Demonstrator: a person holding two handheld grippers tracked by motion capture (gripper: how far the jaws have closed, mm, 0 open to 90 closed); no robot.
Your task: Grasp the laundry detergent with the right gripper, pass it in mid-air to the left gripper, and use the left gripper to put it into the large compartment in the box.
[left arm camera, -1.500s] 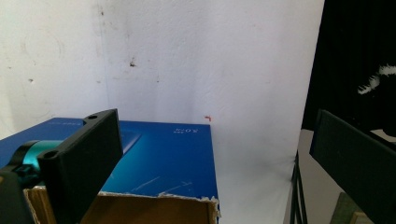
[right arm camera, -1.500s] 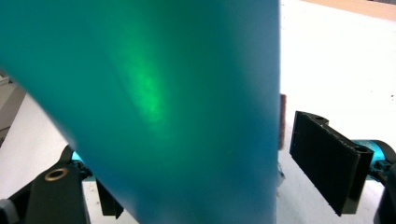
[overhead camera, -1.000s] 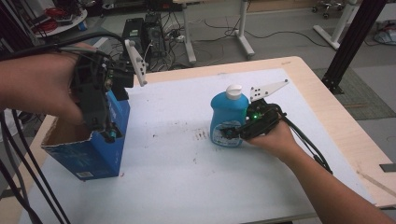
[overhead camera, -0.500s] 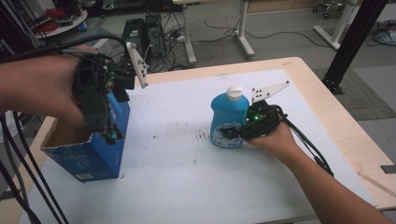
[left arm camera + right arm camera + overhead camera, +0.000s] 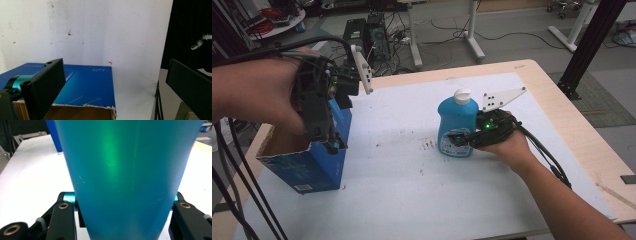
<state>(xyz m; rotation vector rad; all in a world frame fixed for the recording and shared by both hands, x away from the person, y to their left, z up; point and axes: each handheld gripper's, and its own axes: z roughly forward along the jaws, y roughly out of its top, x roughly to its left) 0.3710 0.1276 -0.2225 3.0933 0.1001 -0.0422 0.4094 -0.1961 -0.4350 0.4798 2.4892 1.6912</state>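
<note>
A blue bottle [image 5: 457, 125] with a white cap stands upright in the middle of the white sheet. My right gripper [image 5: 459, 140] reaches it from the right, low on its body. In the right gripper view the bottle [image 5: 130, 177] sits between the jaws, which have just been closing and now press on both its sides. At the table's left stands an open blue cardboard box [image 5: 312, 167]. My left gripper [image 5: 329, 142] points down over the box's right wall. In the left gripper view its jaws stand wide apart, open, above the box [image 5: 85, 85], gripping nothing.
The white sheet [image 5: 412, 190] covers a wooden table [image 5: 562, 115] whose bare edge shows at the right. A black frame post [image 5: 584, 47] rises at the far right. Computer cases and cables [image 5: 367, 30] lie on the floor behind the table.
Both hands, the bottle and the box stay where they were. The right gripper's jaws sit a little tighter against the bottle.
</note>
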